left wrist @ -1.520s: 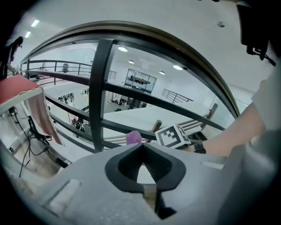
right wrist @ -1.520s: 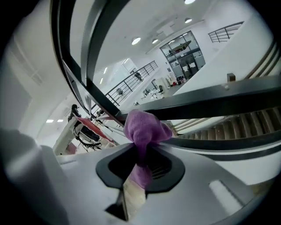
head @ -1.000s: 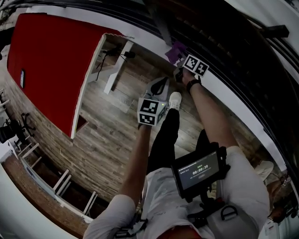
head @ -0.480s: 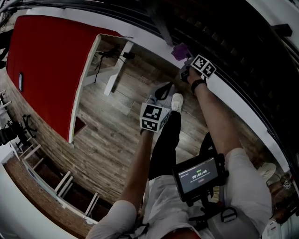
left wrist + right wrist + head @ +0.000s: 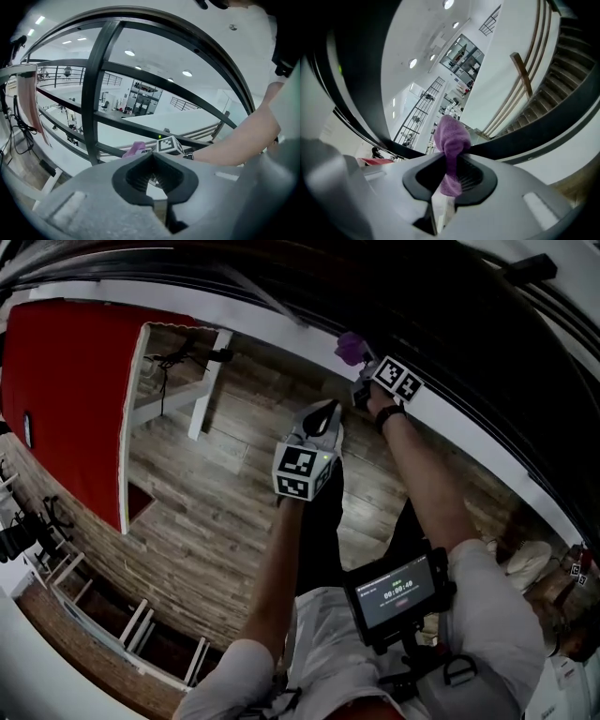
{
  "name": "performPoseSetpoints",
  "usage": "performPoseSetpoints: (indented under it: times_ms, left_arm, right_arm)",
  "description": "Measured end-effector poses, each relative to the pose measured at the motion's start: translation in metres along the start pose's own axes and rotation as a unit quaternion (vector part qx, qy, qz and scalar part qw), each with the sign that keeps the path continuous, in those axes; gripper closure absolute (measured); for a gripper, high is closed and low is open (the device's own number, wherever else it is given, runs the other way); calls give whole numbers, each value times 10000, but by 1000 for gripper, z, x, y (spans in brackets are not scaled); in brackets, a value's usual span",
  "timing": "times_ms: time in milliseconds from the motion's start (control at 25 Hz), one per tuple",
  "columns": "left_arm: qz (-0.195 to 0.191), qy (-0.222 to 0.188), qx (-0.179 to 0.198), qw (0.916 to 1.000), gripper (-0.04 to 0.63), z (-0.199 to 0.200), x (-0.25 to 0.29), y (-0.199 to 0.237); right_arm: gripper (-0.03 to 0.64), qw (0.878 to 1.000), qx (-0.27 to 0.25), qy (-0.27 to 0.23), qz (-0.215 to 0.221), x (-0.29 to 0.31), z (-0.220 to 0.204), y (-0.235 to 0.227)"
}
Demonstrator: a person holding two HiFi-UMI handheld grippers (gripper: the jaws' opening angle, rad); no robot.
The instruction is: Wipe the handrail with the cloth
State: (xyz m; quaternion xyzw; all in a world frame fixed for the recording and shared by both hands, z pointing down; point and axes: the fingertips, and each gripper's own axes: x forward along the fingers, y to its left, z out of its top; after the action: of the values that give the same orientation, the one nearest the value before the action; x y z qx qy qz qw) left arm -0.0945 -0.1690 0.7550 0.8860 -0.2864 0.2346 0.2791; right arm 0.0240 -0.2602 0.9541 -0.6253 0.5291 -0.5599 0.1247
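Note:
In the head view my right gripper [image 5: 361,367] reaches out to the black handrail [image 5: 441,324] and is shut on a purple cloth [image 5: 351,348], which lies against the rail above the white ledge [image 5: 469,442]. The right gripper view shows the cloth [image 5: 451,136] bunched up between the jaws of the right gripper [image 5: 449,180], with a dark rail bar [image 5: 534,138] just behind it. My left gripper [image 5: 319,423] hangs over the floor, short of the rail, shut and empty. From the left gripper [image 5: 157,180] I see the railing bars [image 5: 93,93] and the cloth [image 5: 135,148] beyond.
A red panel [image 5: 66,399] stands at the left, and a white desk [image 5: 202,381] with cables is beside it on the wooden floor [image 5: 216,493]. A screen device [image 5: 398,592] hangs at the person's chest. A black trouser leg [image 5: 319,521] is below the left gripper.
The head view has swung, so the red panel and desk sit further left. The right gripper with the cloth stays at the rail, shifted slightly along it. The left gripper stays shut.

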Motion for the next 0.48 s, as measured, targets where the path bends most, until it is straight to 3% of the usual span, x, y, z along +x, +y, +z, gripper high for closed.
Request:
performPoseSetpoints:
  times_ms: [120, 280, 480]
  left_arm:
    - [-186, 73, 28, 9998, 595, -7, 8, -22]
    - [-361, 176, 135, 9991, 595, -19, 16, -45]
    - [-427, 121, 120, 9989, 595, -22, 32, -64]
  right_arm:
    - [555, 9997, -219, 13, 135, -16, 3, -14]
    - [555, 9981, 36, 43, 618, -33, 7, -27]
    - [554, 9962, 60, 42, 870, -51, 19, -41]
